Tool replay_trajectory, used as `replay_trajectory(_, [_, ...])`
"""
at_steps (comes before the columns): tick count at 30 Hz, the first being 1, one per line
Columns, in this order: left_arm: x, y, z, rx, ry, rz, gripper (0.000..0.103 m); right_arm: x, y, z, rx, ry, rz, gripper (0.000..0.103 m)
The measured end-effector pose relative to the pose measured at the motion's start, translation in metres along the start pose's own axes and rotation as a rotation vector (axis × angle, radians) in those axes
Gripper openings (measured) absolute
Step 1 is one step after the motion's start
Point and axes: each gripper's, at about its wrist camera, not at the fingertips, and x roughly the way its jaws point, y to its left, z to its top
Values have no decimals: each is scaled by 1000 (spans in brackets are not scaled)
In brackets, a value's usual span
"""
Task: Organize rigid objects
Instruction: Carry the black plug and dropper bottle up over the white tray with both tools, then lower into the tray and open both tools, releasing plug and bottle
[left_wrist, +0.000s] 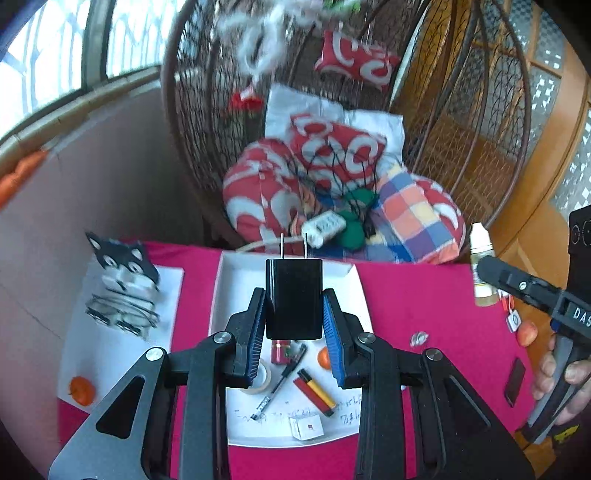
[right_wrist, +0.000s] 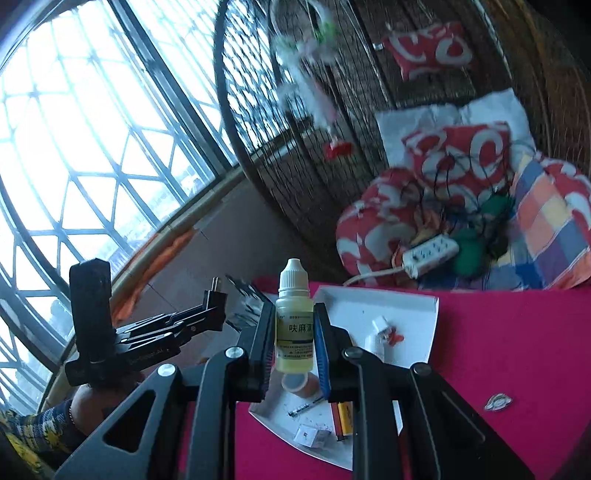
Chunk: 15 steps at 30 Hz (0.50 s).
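The left gripper (left_wrist: 294, 309) clamps a black charger (left_wrist: 294, 297) above the white tray (left_wrist: 221, 291) – beneath it lie a pen (left_wrist: 279, 382) and lighter (left_wrist: 314, 392). The right gripper (right_wrist: 294, 338) grips a dropper bottle (right_wrist: 293, 317) upright.

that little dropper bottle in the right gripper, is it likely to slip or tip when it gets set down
The dropper bottle looks like smooth plastic, so it may slide between the pads. It is tall and narrow with a small base, so it probably tips easily over the white tray. It appears to hold yellowish liquid, likely light for its size.
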Motion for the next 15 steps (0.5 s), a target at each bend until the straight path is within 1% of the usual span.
replay_trajectory(3, [28,5,-2,3,52,-31,29,26,-7,-8,10,62,-29,19])
replay_trajectory(6, [61,19,-4,-33,127,-57,29,53,-14,-19,25,130,-64,19])
replay_trajectory(10, [94,38,-13,-72,212,-45,29,83,-25,-36,47,209,-119,19])
replay_trajectory(15, [117,39,-24,-76,274,-47,29,105,-35,-58,59,291,-185,19])
